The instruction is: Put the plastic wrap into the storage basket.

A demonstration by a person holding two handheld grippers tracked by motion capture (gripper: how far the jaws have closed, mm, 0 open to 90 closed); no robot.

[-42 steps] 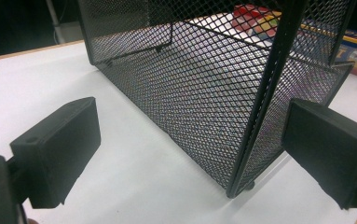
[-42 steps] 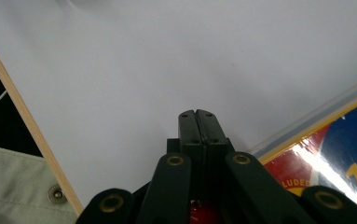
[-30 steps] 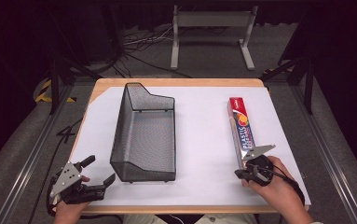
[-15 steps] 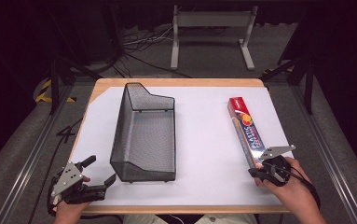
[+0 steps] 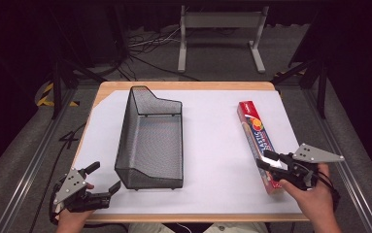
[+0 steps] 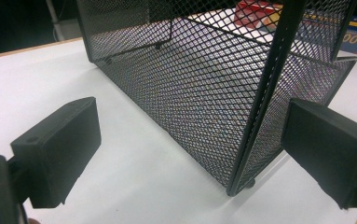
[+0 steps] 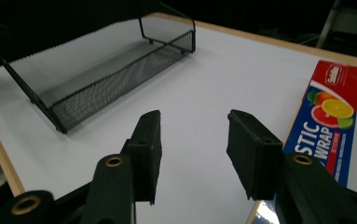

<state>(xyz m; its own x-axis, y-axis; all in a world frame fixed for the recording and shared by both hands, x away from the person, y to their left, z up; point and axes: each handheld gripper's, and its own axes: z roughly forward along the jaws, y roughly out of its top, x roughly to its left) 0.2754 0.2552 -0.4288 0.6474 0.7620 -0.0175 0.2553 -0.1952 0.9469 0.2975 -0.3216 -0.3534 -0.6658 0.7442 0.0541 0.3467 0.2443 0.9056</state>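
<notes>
The plastic wrap box (image 5: 260, 143) lies lengthwise along the tabletop's right edge. The right gripper (image 5: 267, 162) hovers over the box's near end; its jaws have just been opening and stand apart with nothing between them. The left gripper (image 5: 105, 178), jaws spread, sits at the near left corner, beside the mesh basket (image 5: 150, 141).

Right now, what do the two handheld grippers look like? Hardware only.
Both are black. The left gripper carries a grey three-cornered plate with small dark holes; its jaws end in thick, rectangular matte black pads. The right gripper has the same grey plate, a black cable at the wrist, and brass-coloured round fittings on the arms behind its flat black pads. No sleeves visible.
</notes>
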